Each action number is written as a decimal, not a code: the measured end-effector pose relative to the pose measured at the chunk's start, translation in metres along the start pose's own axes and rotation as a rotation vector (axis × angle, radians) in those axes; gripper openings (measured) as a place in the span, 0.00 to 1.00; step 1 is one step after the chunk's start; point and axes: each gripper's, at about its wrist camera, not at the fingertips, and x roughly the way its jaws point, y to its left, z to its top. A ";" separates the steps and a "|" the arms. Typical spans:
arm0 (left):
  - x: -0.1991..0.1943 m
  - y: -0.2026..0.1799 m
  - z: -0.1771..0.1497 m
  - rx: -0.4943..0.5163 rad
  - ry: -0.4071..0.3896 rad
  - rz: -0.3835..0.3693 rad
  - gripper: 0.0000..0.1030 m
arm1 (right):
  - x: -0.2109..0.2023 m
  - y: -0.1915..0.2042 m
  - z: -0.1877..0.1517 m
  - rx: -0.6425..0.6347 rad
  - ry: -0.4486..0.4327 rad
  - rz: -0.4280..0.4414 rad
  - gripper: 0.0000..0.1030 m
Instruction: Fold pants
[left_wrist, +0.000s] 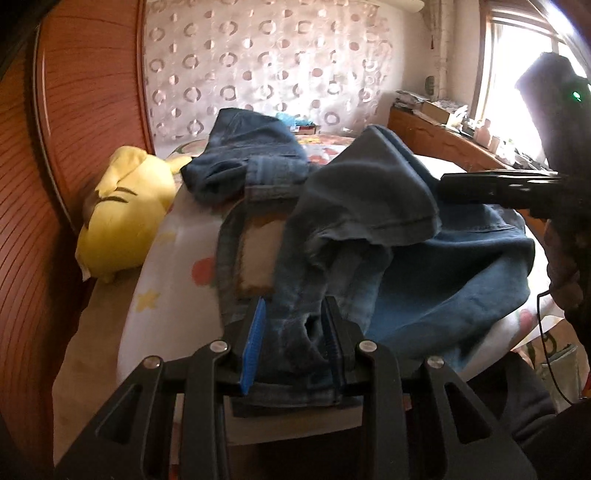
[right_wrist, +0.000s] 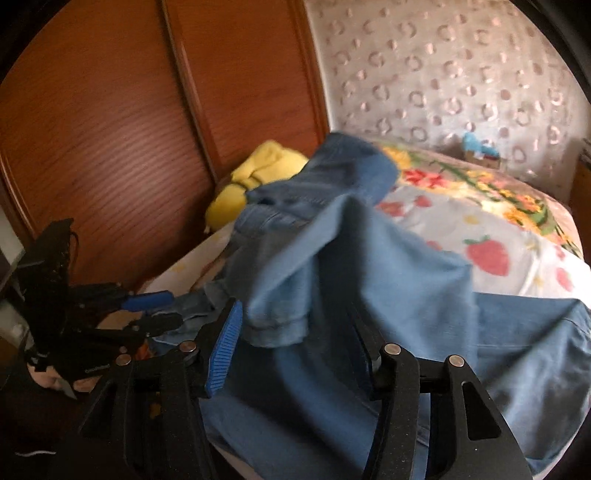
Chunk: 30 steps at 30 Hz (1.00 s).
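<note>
I see the blue jeans (left_wrist: 406, 258) heaped on the bed (left_wrist: 173, 236), their long axis running away from me toward the yellow plush toy (left_wrist: 125, 218) by the wooden wardrobe (left_wrist: 85, 122). My left gripper (left_wrist: 291, 343) pinches a bunched denim fold at the near edge. My right gripper (right_wrist: 295, 350) stands spread around a hanging hem, not clamping it.

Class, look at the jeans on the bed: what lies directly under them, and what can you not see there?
Under the jeans lies a white bedsheet printed with strawberries and stars. Farther back, a floral blanket shows. The sheet beneath the denim itself is covered, so anything there is hidden.
</note>
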 end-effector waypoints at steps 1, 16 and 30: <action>0.000 0.003 -0.002 -0.006 0.000 -0.001 0.30 | 0.009 0.003 0.002 0.005 0.022 0.005 0.51; -0.022 0.039 -0.008 -0.088 -0.058 0.018 0.30 | 0.070 0.047 0.090 -0.004 0.065 0.143 0.02; -0.026 0.017 0.016 -0.041 -0.104 -0.086 0.30 | 0.016 0.024 0.084 -0.024 -0.016 -0.022 0.52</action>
